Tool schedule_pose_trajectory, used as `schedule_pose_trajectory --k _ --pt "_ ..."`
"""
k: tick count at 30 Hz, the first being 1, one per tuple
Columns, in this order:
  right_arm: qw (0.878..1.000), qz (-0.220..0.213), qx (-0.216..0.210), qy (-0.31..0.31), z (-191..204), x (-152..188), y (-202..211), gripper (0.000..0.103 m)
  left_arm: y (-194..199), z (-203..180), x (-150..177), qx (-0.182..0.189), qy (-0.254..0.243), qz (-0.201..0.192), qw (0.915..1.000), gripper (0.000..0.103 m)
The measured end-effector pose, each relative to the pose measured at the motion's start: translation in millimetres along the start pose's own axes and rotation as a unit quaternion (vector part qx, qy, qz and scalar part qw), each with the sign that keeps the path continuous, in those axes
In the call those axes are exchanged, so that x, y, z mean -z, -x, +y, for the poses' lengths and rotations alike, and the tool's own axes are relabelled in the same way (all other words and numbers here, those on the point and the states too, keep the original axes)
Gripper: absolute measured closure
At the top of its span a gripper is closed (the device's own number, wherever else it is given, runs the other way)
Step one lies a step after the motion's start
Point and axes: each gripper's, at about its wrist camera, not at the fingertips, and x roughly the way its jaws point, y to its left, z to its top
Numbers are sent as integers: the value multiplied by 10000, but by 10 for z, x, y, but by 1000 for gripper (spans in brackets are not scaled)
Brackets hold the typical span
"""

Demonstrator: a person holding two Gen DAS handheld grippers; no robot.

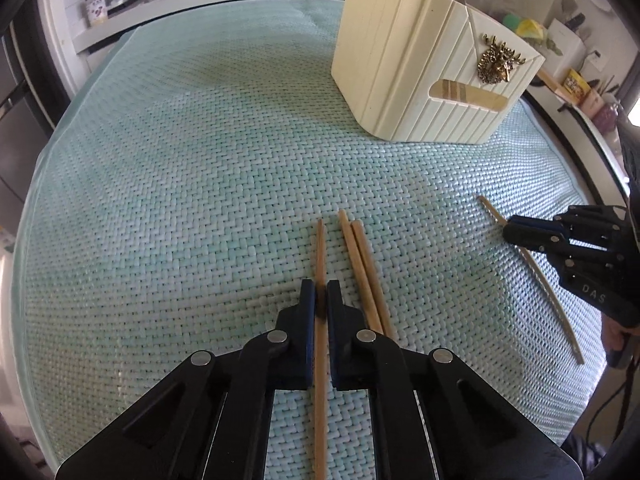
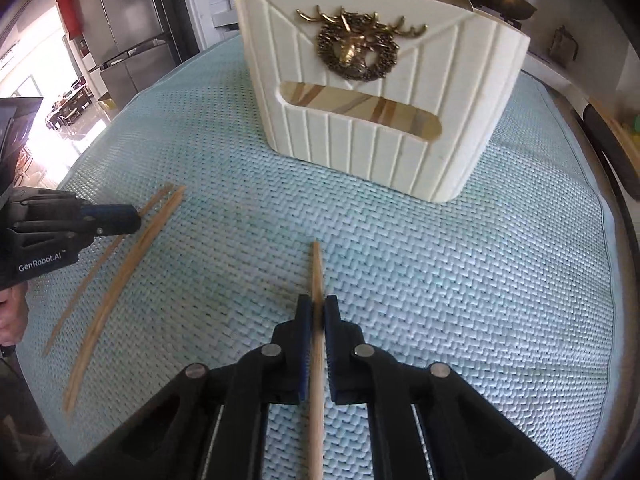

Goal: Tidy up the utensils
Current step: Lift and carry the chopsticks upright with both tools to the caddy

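Note:
My left gripper is shut on a wooden chopstick low over the woven mat. Two more chopsticks lie side by side just right of it. My right gripper is shut on another wooden chopstick that points toward the cream utensil holder. The holder with a gold deer emblem stands upright at the far side and holds several wooden utensils. In the left wrist view the right gripper shows at the right with its chopstick. In the right wrist view the left gripper shows at the left.
A pale green woven mat covers the table. Jars and kitchen clutter stand on the counter behind. A steel fridge stands far left in the right wrist view. A person's hand holds the left gripper.

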Motion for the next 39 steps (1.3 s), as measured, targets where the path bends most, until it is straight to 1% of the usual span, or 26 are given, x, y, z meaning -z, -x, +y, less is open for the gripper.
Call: schedule_pose_trajectory --k 2,5,7,11,16,18,19,21,24,27,32,33,34,39 --pt "9999 61 49 149 -75 55 21 96 -1 -24 -7 -58 -63 26 10000 99" --pt "9991 174 145 354 -84 45 39 96 -7 -73 -17 -151 -226 97 9996 99" --pt "9987 231 203 413 21 -60 -42 96 -13 -104 -25 -190 -323 131 9992 98" --pt "9991 318 85 271 -4 -176 -100 96 -16 -99 -37 -174 -371 153 9990 97" --pt "9995 304 -55 64 -78 -319 -122 97 6 -49 -69 -151 -211 99 9996 100" --pt "9998 112 -148 -112 -134 -317 -51 97 92 -26 -65 -102 -158 -40 9998 100" --pt "9996 -28 -218 -180 -237 -328 54 97 153 -20 -61 -79 -138 -126 9998 100" --pt "9989 -313 -278 -231 -267 -310 232 97 295 -23 -63 -56 -103 -299 9995 100" --pt "9959 -756 -396 -300 -237 -271 562 97 589 -51 -72 0 -113 -646 9978 100" --pt "9906 -1226 -513 -332 -253 -183 926 97 932 -102 -53 105 -120 -1034 9945 100" --pt "9768 -2044 -582 -273 -198 -78 1513 97 1497 -182 84 299 -56 -1676 9854 100" --pt "9736 -2193 -583 -243 -191 -76 1571 97 1587 -197 124 331 -39 -1783 9834 100" --pt "9704 -2334 -576 -213 -163 -103 1676 97 1668 -211 167 354 -17 -1881 9815 100" --pt "9539 -2941 -563 -200 -19 117 1968 97 1903 -232 283 444 167 -2265 9728 100"
